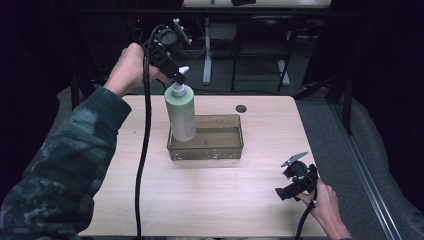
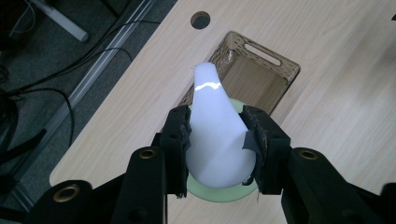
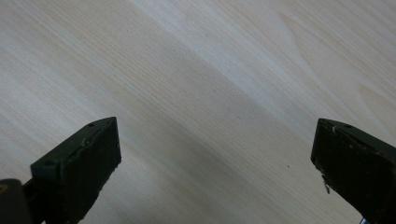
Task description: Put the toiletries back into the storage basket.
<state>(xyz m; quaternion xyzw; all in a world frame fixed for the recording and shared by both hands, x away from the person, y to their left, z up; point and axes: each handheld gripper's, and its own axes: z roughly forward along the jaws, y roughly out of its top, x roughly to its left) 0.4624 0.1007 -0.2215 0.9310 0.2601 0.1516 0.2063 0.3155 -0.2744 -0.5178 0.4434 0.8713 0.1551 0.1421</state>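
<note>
Bottle [image 1: 181,112], seemingly above tray [image 1: 220,149], hangs from left tool [image 2: 218,135] pinching its pump.

The pump bottle [image 1: 181,112] is pale green with a white pump head [image 2: 215,135], and the basket [image 1: 206,148] it stands in is see-through brown. The worktop [image 1: 220,195] is light wood with fine grain. Both sets of jaws are black, and the sleeve [image 1: 65,165] at eight o'clock wears a dark mottled green pattern.
</note>
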